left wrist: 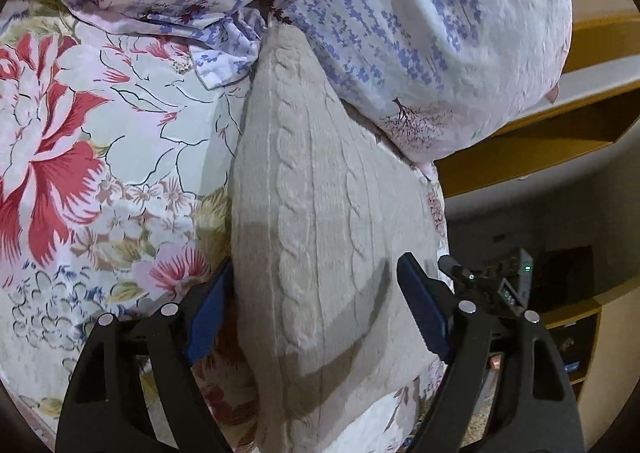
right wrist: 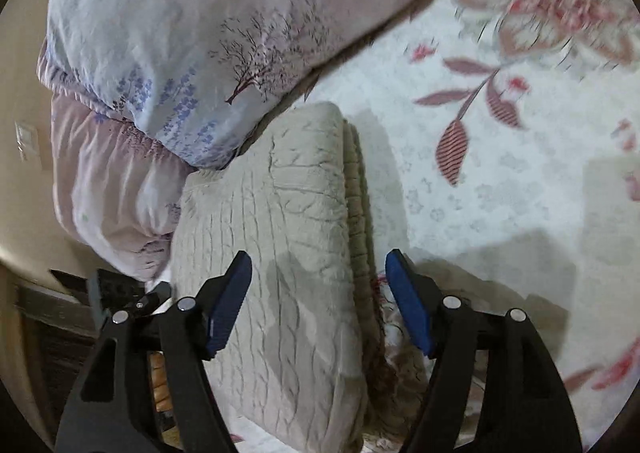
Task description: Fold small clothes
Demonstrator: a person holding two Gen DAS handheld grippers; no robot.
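The folded sweater (left wrist: 320, 213) is released; both sets of jaws stand wide, empty, astride it. Withdrawal is next.

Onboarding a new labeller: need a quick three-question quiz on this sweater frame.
1. True or false: the left gripper is clamped shut on the knit sweater.
2. What lies against the sweater's far end? A) a floral pillow B) a towel C) a basket
3. Fill in: the sweater lies on a ____-patterned bedsheet.

Key:
1. False: the jaws stand open, astride the sweater.
2. A, the pillow.
3. Floral.
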